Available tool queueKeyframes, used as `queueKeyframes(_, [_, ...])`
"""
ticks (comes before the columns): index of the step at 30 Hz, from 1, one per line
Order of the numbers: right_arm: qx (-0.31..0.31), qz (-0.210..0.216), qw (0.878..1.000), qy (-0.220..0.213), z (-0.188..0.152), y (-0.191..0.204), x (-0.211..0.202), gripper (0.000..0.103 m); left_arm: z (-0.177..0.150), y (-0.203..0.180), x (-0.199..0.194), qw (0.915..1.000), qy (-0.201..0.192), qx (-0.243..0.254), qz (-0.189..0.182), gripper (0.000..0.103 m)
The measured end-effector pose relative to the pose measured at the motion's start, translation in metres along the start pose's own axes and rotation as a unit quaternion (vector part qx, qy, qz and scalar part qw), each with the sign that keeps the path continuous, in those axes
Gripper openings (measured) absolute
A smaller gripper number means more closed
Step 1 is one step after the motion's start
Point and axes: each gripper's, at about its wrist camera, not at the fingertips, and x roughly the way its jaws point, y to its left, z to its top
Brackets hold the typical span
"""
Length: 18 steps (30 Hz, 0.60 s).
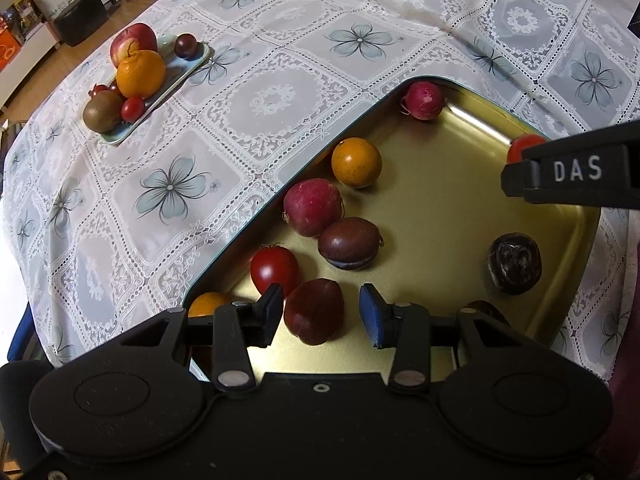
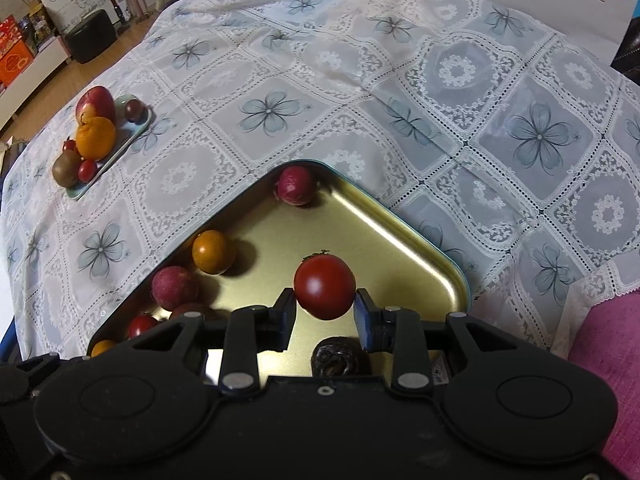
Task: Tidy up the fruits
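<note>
Holding a small red tomato [image 2: 324, 287] between its fingers, the right gripper [image 2: 325, 312] hangs above the gold tray [image 2: 400, 248]. The smooth round tomato could slip out and roll. Its stem points up and back. The left gripper [image 1: 320, 312] is open around a dark red chestnut [image 1: 314, 311] in the tray.

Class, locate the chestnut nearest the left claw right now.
In the left wrist view, the chestnut lies in the gold tray, between the open left claw fingers, just right of a red tomato.
</note>
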Motion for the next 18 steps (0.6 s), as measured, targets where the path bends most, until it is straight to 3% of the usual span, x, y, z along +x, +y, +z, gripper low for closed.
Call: queueKeyframes(18, [-0.047, -0.018, 0.999, -0.017, -0.020, -0.003, -0.025, 0.034, -0.016, 0.002, -0.014, 0.9998, -0.007, -0.016, 0.006, 0.051])
